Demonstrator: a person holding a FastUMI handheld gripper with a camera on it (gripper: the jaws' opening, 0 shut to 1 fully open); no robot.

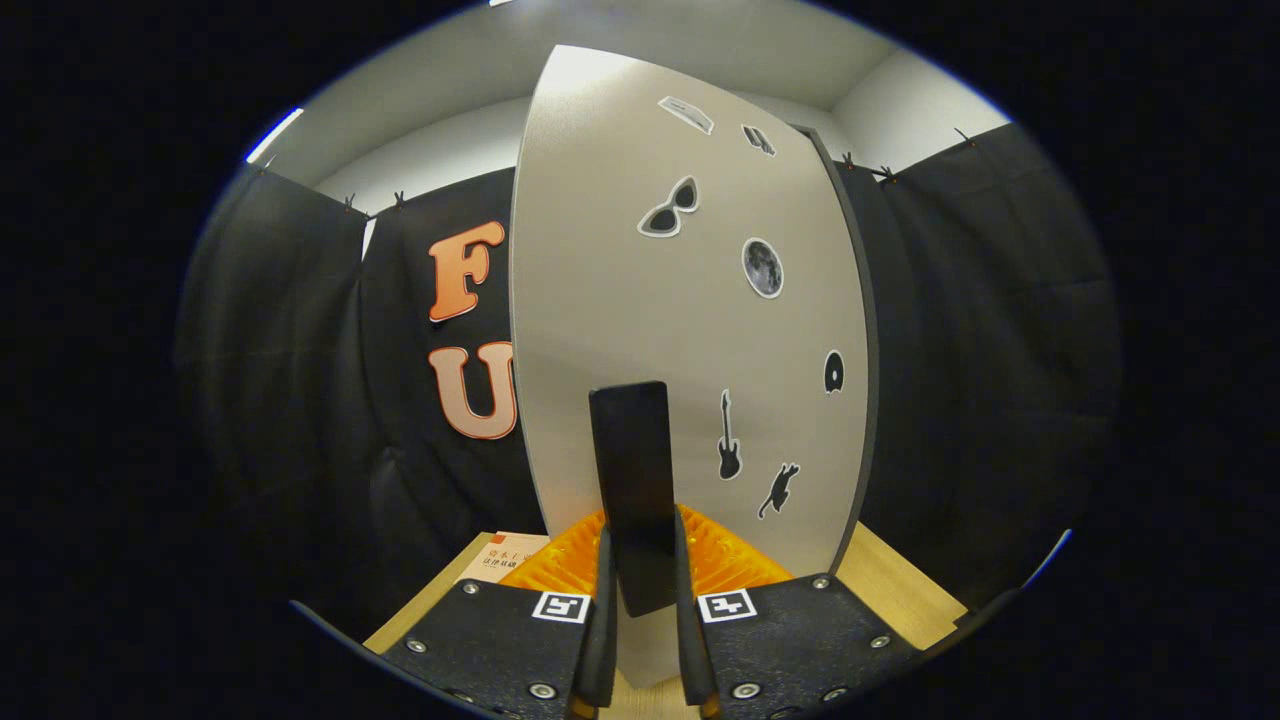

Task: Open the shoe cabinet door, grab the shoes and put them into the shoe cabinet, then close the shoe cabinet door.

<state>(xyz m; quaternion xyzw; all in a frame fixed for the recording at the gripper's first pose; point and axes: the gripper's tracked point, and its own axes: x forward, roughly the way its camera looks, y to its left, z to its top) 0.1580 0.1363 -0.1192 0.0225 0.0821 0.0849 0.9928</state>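
Observation:
The shoe cabinet door (640,300) is a tall pale panel with several small stickers, standing right in front of me. Its dark side edge (868,400) shows along the right. A flat black handle (632,450) sticks out from the door's lower part and runs down between my fingers. My gripper (643,570) is shut on this handle, with one finger (606,610) pressed to its left face and the other to its right face.
A light wooden tabletop (900,590) lies below the door on both sides. A printed booklet (505,560) rests on it just left of the fingers. Black cloth wall (290,400) hangs behind and to both sides.

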